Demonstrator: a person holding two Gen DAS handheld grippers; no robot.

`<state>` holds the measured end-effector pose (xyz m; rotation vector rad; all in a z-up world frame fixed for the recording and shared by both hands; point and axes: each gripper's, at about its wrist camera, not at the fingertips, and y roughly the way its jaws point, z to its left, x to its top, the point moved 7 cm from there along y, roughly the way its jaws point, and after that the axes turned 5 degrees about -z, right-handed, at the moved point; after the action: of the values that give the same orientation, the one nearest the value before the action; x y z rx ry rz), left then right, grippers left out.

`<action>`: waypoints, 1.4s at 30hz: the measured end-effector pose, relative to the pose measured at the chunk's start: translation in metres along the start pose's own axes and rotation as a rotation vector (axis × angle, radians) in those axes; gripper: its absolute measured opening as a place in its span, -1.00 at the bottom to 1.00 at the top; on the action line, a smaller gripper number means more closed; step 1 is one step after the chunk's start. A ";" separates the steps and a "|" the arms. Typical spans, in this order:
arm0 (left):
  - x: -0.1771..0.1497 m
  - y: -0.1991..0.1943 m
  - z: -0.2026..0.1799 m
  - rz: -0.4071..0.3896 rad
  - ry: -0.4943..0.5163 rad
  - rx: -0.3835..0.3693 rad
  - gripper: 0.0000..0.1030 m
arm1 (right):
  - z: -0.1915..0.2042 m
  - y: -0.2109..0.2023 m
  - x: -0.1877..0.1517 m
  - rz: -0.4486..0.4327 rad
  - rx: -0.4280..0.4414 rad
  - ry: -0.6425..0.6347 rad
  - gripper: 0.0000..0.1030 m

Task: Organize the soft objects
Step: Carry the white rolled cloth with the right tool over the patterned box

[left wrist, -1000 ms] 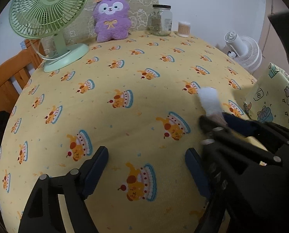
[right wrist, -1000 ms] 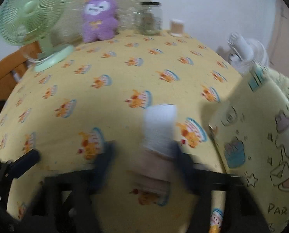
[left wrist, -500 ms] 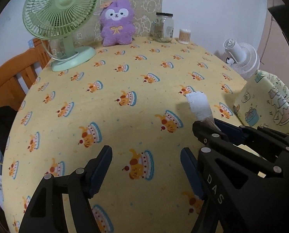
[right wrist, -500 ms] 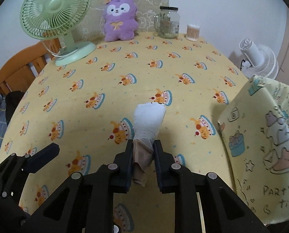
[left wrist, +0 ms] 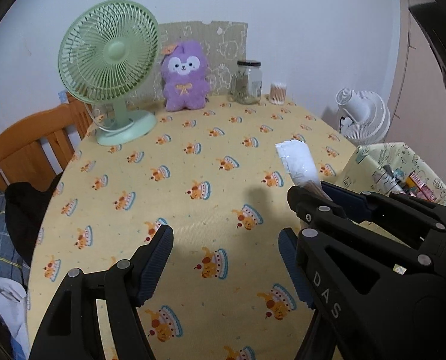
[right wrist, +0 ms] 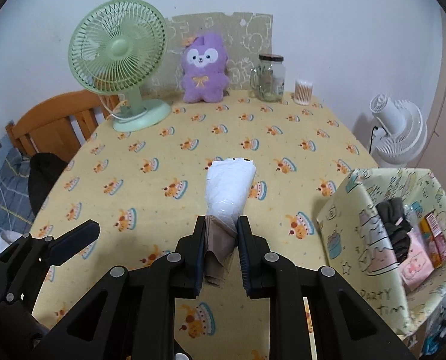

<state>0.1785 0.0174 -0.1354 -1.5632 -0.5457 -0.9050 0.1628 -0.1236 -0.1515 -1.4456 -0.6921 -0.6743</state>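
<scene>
White plastic packet (right wrist: 229, 186) with brown cloth end is clamped in right gripper (right wrist: 221, 250), held above yellow cake-print tablecloth (right wrist: 193, 138) beside fabric bin (right wrist: 373, 210). Left gripper (left wrist: 226, 258) is spread wide, holding nothing.

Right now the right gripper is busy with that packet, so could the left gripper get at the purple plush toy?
Probably yes. The left gripper is open and empty, and only bare tablecloth lies between it and the purple plush toy; the green fan stands off to the side.

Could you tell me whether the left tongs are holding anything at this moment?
No, the left tongs stand open over the bare tablecloth with nothing between them, while the right tongs grip the white packet.
</scene>
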 end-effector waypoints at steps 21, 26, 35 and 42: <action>0.048 -0.051 -0.028 -0.133 -0.009 -0.010 0.53 | -0.016 -0.066 0.050 -0.128 0.018 -0.059 -0.57; 0.056 -0.054 -0.044 -0.143 0.002 -0.023 0.53 | -0.030 -0.073 0.054 -0.139 0.005 -0.050 -0.57; 0.066 -0.049 -0.078 -0.152 0.015 -0.041 0.58 | -0.067 -0.081 0.057 -0.146 -0.032 -0.019 -0.57; 0.075 -0.042 -0.107 -0.168 0.031 -0.044 0.68 | -0.101 -0.085 0.060 -0.171 -0.082 0.000 -0.57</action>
<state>0.1645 -0.0888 -0.0491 -1.5571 -0.6461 -1.0723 0.1369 -0.2258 -0.0519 -1.4719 -0.8017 -0.8433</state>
